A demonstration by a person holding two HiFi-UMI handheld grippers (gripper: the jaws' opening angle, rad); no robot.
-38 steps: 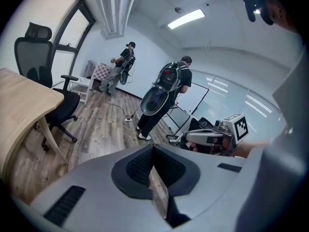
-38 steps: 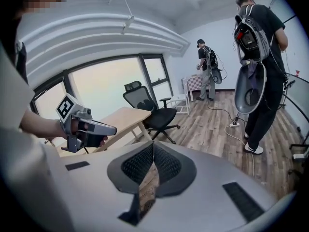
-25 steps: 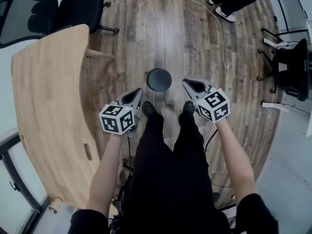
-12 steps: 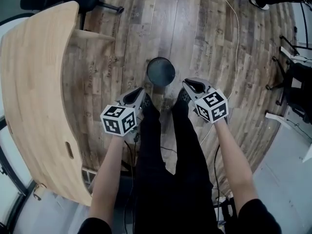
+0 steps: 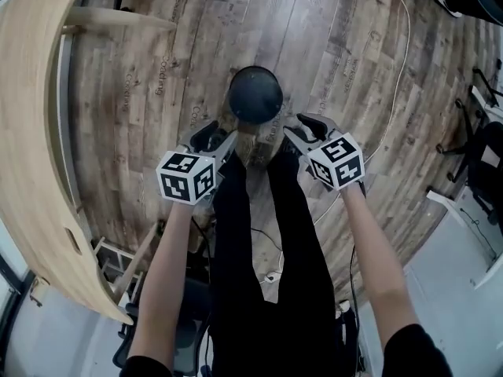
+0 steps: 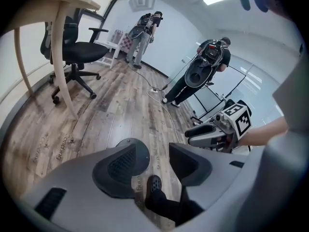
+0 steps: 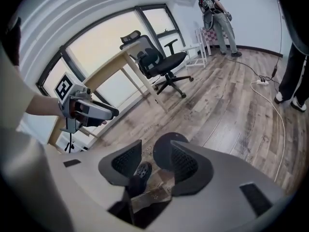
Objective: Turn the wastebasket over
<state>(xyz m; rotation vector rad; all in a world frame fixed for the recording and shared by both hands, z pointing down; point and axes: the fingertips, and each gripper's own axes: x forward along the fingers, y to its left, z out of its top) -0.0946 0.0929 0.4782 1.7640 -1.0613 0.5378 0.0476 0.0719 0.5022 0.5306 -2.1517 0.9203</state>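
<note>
Wood-plank floor [image 5: 338, 69] below, pale curved desk [image 5: 31, 132] off to the left. Dark round wastebasket [image 5: 255, 94] on the planks just ahead of the person's shoes, near both gripper tips, touching neither. Left gripper [image 5: 212, 138] at the basket's left, jaws partly apart, just been opening, only floor and a shoe [image 6: 154, 182] between them. Right gripper [image 5: 302, 129] at its right, jaws likewise parted and just been opening, gripping nothing. Office chair [image 7: 161, 62] beside the desk.

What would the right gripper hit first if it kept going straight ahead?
Probably the black wastebasket. The right gripper has just been opening its jaws, nothing held; the person's shoe lies close below; depth unclear.
</note>
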